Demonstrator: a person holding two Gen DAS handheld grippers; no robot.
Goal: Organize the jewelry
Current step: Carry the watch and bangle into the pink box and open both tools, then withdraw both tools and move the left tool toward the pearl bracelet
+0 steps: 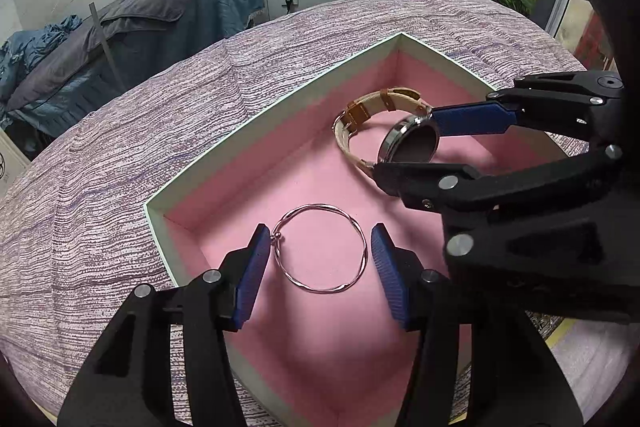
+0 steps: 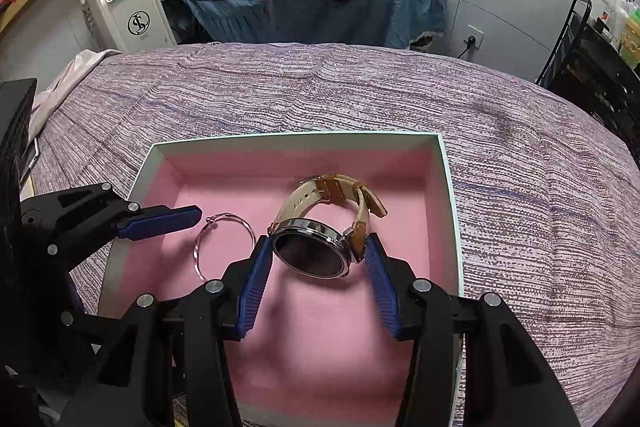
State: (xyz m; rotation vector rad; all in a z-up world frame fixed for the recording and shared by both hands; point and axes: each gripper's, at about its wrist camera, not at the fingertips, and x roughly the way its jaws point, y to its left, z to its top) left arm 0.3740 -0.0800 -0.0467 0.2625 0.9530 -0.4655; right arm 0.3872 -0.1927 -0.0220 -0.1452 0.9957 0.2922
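At the centre of both views sits a shallow box (image 1: 276, 115), pale on its rim and pink inside, resting on a purple-and-white woven cloth (image 1: 120, 147) that covers the surface. We see two pieces of jewelry already lying on the pink floor of the box.

Low in the left wrist view, our left gripper (image 1: 318, 247) points down into the box with its blue pads on either side of a thin silver bangle (image 1: 320, 251). The left pad sits just beside the bangle's small clasp – we cannot tell whether it touches – while the right pad stands clear of the wire, so the jaws are released and the bangle lies flat on the pink lining.

In the lower middle of the right wrist view, our right gripper (image 2: 316, 259) brackets a wristwatch (image 2: 312, 247) with a round dark face and a tan-and-cream strap. The watch leans on its looped strap, the case tilted toward the camera. The left pad is close against the metal case and the right pad lies by the strap lug; whether they actually press on it we cannot tell.

Seen from the right wrist, the bangle lies at left of the watch, near it but apart – the left gripper reaching in from the frame's left edge.
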